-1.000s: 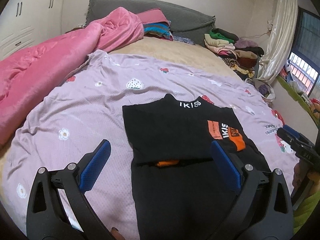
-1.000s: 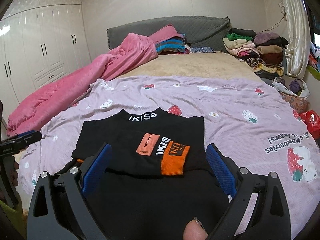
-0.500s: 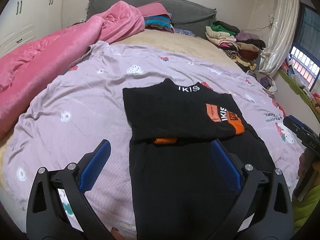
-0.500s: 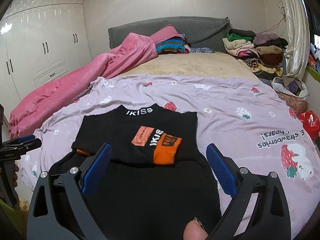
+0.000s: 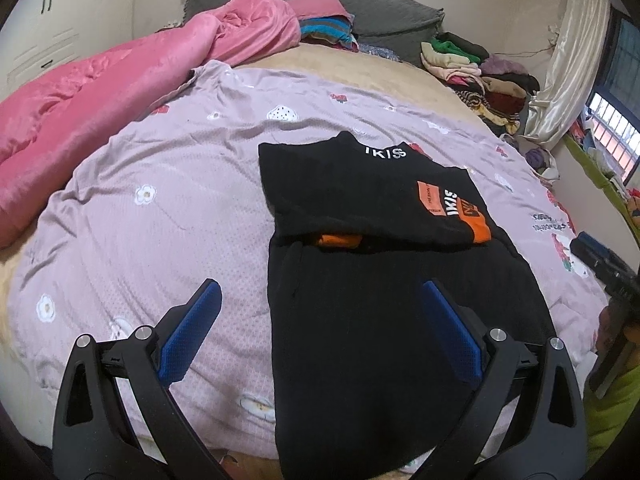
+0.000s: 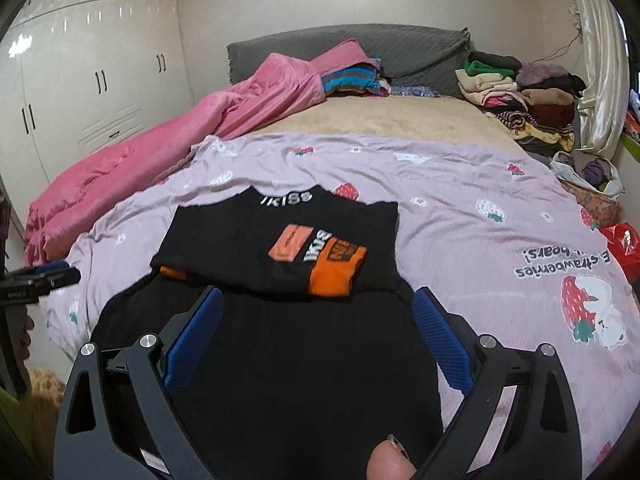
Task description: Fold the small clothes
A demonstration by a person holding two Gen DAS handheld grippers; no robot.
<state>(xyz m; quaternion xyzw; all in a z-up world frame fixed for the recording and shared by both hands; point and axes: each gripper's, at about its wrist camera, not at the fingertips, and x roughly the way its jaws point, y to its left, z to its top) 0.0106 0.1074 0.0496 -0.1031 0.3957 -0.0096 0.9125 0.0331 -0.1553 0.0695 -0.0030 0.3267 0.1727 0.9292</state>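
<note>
While both hand-held grippers point(image 5: 318, 320) point(image 6: 316, 322) gape, the black shirt point(image 5: 376, 292) lies below.

bed point(image 6: 392, 120) | grey headboard point(image 6: 400, 52) | white wardrobe point(image 6: 80, 80) | curtained window point(image 5: 608, 120)

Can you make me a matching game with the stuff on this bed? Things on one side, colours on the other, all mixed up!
Things:
1. Fluffy blanket
2. Top with IKISS on the collar
3. Sheet with strawberries
4. Headboard

Colours:
A. lilac
B. grey
C. pink
D. black with orange patches

Pairs: 1-C, 2-D, 3-A, 4-B
</note>
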